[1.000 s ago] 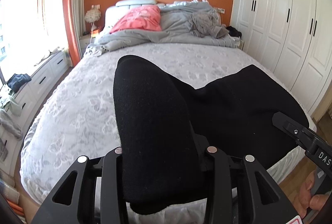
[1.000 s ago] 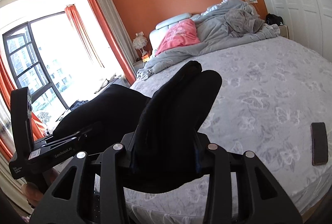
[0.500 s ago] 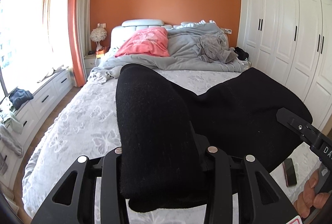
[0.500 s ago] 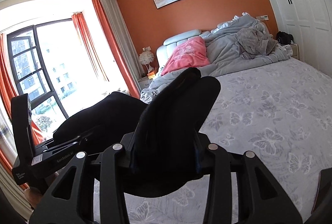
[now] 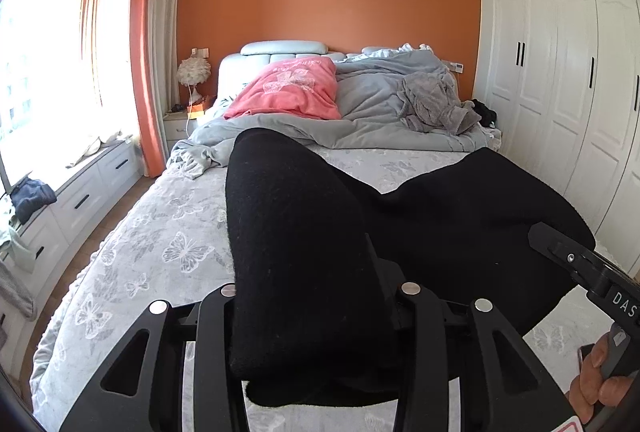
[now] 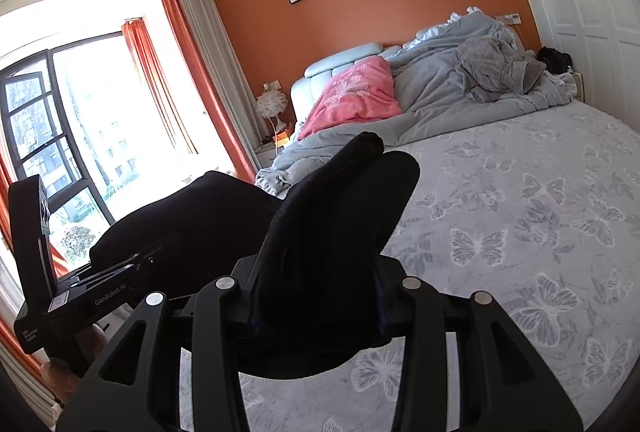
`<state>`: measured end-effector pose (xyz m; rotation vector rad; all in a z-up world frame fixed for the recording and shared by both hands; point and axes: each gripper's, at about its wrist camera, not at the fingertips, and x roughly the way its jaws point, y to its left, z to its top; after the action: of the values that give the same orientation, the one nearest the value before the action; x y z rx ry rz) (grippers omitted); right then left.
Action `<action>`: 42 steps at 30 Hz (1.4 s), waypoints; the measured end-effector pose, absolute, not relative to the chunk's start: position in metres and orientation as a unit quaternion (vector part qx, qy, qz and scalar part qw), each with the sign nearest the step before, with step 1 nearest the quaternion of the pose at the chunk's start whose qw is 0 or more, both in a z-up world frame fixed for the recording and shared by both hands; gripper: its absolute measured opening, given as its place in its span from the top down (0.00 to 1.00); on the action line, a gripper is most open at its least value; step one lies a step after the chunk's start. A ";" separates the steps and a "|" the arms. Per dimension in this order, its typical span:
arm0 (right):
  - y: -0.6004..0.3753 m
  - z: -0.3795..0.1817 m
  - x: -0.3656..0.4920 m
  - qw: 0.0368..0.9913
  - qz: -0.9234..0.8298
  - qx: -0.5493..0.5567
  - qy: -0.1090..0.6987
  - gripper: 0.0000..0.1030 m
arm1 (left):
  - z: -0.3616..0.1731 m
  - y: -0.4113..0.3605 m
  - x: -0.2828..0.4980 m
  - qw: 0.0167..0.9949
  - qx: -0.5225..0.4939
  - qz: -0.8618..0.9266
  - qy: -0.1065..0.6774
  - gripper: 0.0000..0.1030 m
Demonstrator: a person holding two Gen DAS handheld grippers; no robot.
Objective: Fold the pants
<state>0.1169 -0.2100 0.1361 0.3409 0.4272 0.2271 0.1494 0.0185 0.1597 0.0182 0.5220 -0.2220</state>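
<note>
The black pants (image 5: 420,232) hang in the air between my two grippers, above the foot of the bed. My left gripper (image 5: 316,296) is shut on one bunched end of the pants, which drapes over its fingers and hides the tips. My right gripper (image 6: 316,288) is shut on the other bunched end of the pants (image 6: 332,216), its tips also hidden by cloth. The right gripper's body shows at the right edge of the left wrist view (image 5: 580,268); the left gripper's body shows at the left of the right wrist view (image 6: 92,288).
The bed (image 5: 172,240) has a grey butterfly-print cover. A grey duvet (image 5: 376,112), a pink pillow (image 5: 292,92) and a grey garment (image 5: 436,104) lie at its head. White wardrobes (image 5: 560,92) stand right, a drawer bench (image 5: 76,200) left. A phone (image 5: 586,354) lies near the bed's right edge.
Both grippers have lifted and tilted up with the pants; the views now show more wall and less of the near bed. The grip on the pants is unchanged.
</note>
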 end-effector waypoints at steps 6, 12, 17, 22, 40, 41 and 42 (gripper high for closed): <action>-0.218 0.079 0.173 0.952 0.108 0.170 0.229 0.61 | 0.107 0.010 0.217 0.955 0.011 -0.108 0.276 0.65; -0.261 -0.052 0.209 0.924 -0.027 0.135 0.357 0.45 | -0.014 0.024 0.285 0.929 -0.003 -0.072 0.363 0.40; -0.300 -0.047 0.182 0.914 -0.015 0.184 0.361 0.73 | -0.060 0.048 0.270 0.912 0.031 -0.040 0.406 0.46; -0.237 -0.016 0.217 0.923 0.054 0.131 0.357 0.75 | -0.012 0.037 0.272 0.924 -0.021 -0.052 0.377 0.31; -0.235 -0.051 0.231 0.911 0.013 0.079 0.403 0.86 | -0.073 0.076 0.295 0.860 -0.184 -0.069 0.472 0.17; -0.239 -0.062 0.236 0.905 -0.008 0.055 0.421 0.80 | -0.067 0.072 0.292 0.870 -0.166 -0.064 0.459 0.17; -0.245 -0.076 0.242 0.890 -0.016 0.052 0.452 0.78 | -0.064 0.068 0.291 0.875 -0.148 -0.065 0.456 0.16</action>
<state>0.2416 -0.2452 -0.0757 0.1082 0.9381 -0.0335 0.2907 0.0676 -0.0644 -0.3098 0.9512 -0.1351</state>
